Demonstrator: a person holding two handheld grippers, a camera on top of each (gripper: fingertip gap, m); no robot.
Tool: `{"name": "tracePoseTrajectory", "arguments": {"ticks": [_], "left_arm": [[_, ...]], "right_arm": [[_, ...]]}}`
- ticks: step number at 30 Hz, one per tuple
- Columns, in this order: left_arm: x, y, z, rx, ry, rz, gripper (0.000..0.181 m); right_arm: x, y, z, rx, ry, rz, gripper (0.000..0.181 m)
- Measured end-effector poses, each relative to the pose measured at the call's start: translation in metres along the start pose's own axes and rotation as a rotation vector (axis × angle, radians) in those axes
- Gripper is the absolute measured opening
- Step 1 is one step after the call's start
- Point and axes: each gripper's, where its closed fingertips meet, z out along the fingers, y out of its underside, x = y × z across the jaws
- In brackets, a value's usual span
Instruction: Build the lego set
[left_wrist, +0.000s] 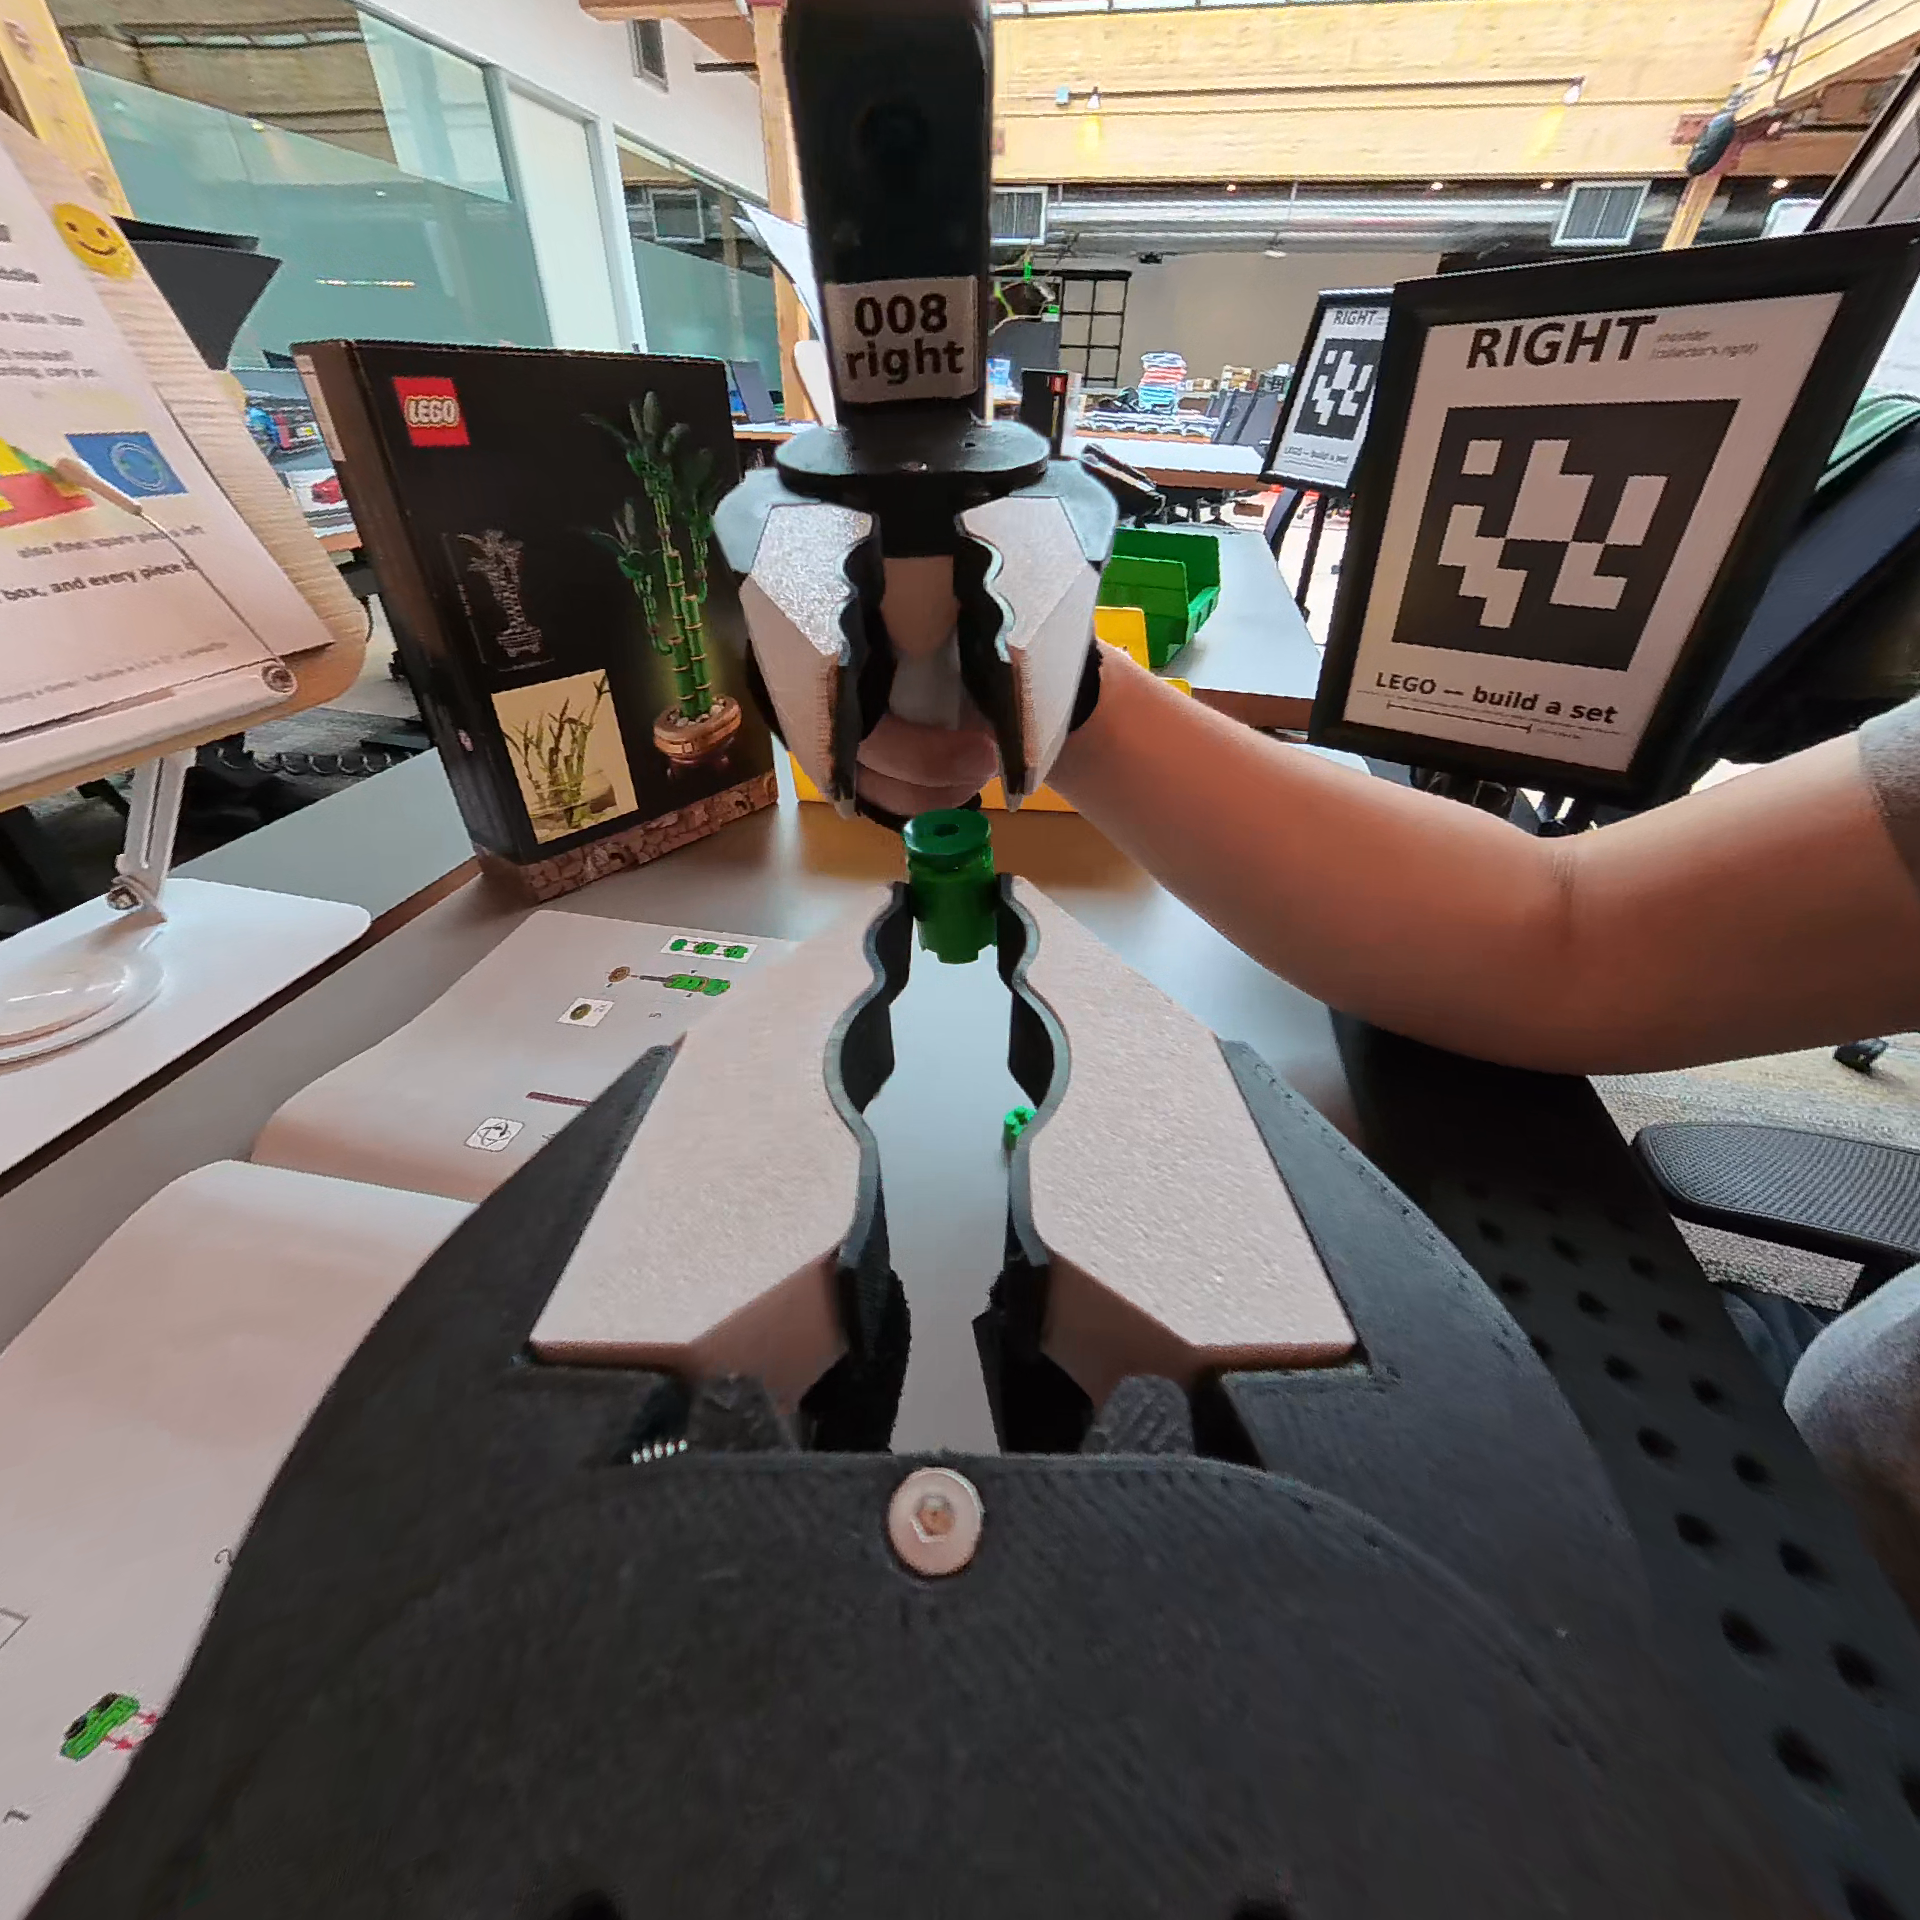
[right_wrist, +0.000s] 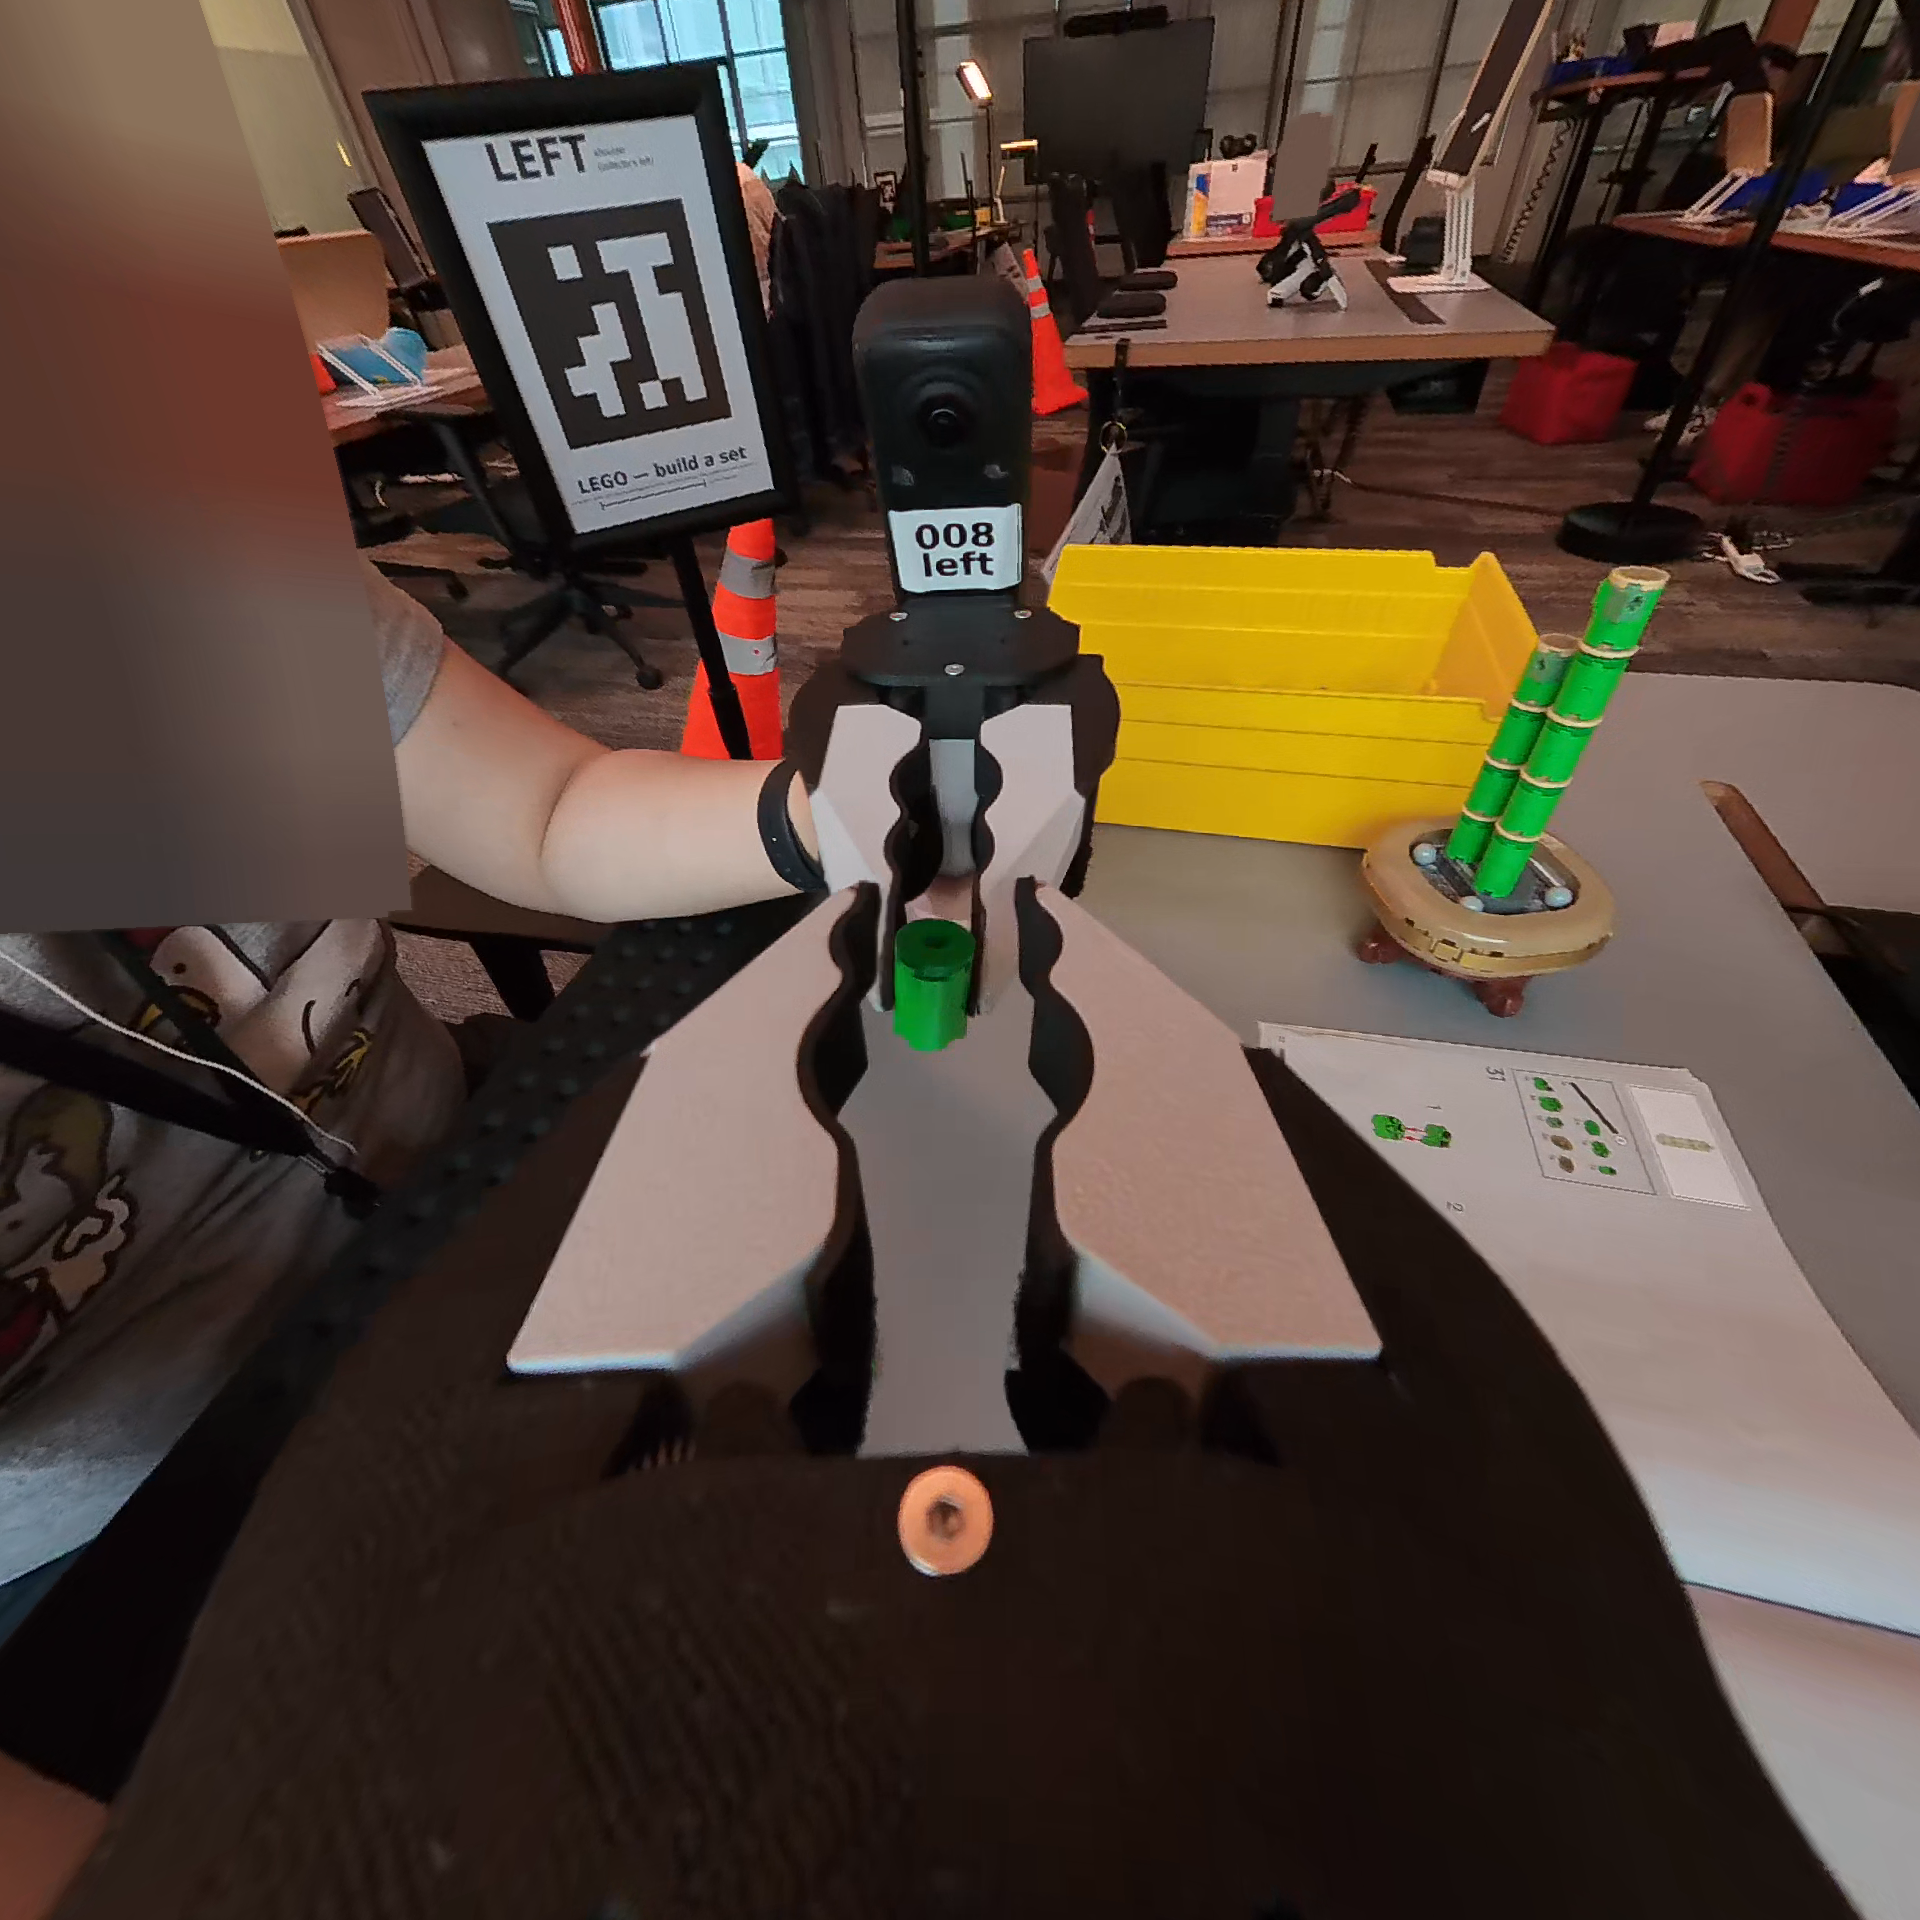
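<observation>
We pinch a green cylinder (left_wrist: 948, 896) upright in our left gripper (left_wrist: 948, 904), presenting it to our spread, empty right gripper (right_wrist: 940, 904) for joining.

Your left view is bright, lit by daylight from the windows and ceiling lamps behind, while your right view is dimmer indoors. Both bend straight lines at the edges, and near paper blurs at the lower left corner.
</observation>
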Motion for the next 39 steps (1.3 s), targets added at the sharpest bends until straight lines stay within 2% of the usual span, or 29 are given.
{"name": "tracePoseTrajectory", "arguments": {"ticks": [3, 4, 8, 10, 14, 17, 21, 25, 29, 32, 35, 37, 39], "left_arm": [[0.003, -0.001, 0.000, 0.001, 0.020, 0.001, 0.014], [0.005, -0.001, 0.000, 0.005, 0.031, -0.004, 0.014], [0.003, -0.004, -0.004, 0.016, 0.033, -0.024, 0.014], [-0.001, -0.004, -0.007, 0.009, 0.019, -0.038, 0.014], [-0.008, -0.011, -0.023, 0.045, 0.050, -0.136, 0.014], [-0.016, -0.019, -0.037, 0.090, 0.060, -0.195, 0.014], [-0.019, -0.021, -0.050, 0.079, 0.041, -0.171, 0.014], [-0.022, -0.018, -0.056, 0.040, 0.002, -0.128, 0.014], [-0.032, -0.004, -0.067, -0.063, -0.070, -0.055, 0.014], [-0.034, -0.012, -0.080, -0.020, -0.086, -0.060, 0.014], [-0.039, -0.021, -0.088, 0.036, -0.107, -0.063, 0.014], [-0.042, -0.019, -0.089, 0.036, -0.122, -0.067, 0.014], [-0.045, -0.017, -0.088, 0.028, -0.131, -0.071, 0.014]], "right_arm": [[-0.016, -0.011, -0.003, 0.049, -0.081, -0.028, 0.024], [-0.016, -0.012, -0.003, 0.045, -0.052, -0.086, 0.025], [0.000, -0.008, -0.006, -0.112, 0.232, -0.399, 0.036], [-0.002, -0.016, -0.007, -0.149, 0.297, -0.489, 0.043], [0.005, -0.009, -0.004, -0.346, 0.434, -0.635, 0.065], [0.008, 0.002, 0.010, -0.465, 0.460, -0.725, 0.066], [0.017, -0.005, 0.027, -0.448, 0.541, -0.870, 0.066], [0.014, -0.009, 0.040, -0.441, 0.545, -0.940, 0.069], [0.019, -0.001, 0.036, -0.451, 0.531, -0.884, 0.067], [0.026, 0.018, 0.029, -0.456, 0.473, -0.731, 0.063], [0.036, 0.063, 0.022, -0.549, 0.381, -0.509, 0.058], [0.037, 0.101, 0.016, -0.621, 0.300, -0.329, 0.044], [0.039, 0.130, 0.013, -0.659, 0.254, -0.205, 0.038]]}}
